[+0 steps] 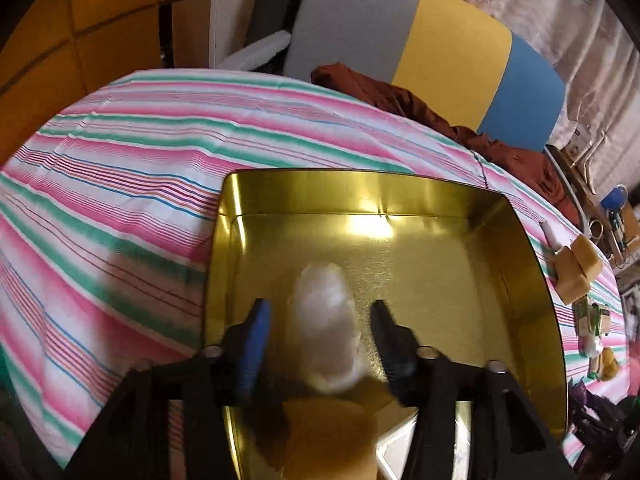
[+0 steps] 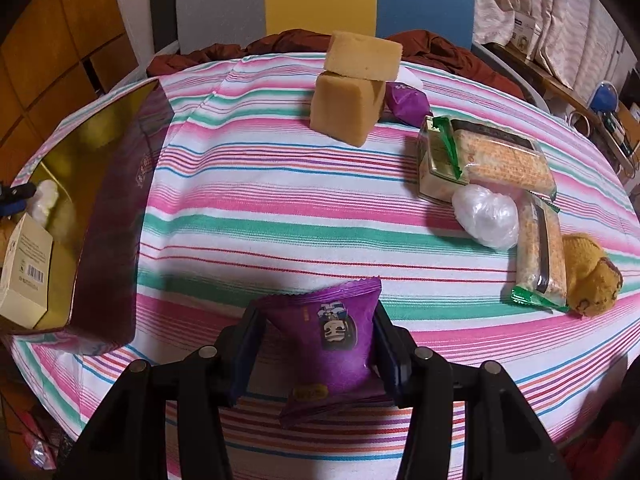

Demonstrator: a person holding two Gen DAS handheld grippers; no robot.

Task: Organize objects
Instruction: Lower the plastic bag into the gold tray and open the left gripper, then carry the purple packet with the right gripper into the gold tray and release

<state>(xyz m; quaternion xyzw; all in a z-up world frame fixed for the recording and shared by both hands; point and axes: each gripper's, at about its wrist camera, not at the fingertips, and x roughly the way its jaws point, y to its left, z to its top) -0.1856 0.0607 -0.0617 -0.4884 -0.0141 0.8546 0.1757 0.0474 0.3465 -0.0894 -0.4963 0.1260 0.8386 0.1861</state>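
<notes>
A gold tin box sits on the striped tablecloth; it also shows in the right wrist view at the left, with a cream carton inside. My left gripper is open above the tin, with a white wrapped ball lying between its fingers without touching them. A tan item lies below it. My right gripper is shut on a purple snack packet, just above the cloth.
On the table to the right lie two stacked yellow sponge blocks, another purple packet, two cracker packs, a white wrapped ball and a yellow knitted toy. A chair with dark red cloth stands behind.
</notes>
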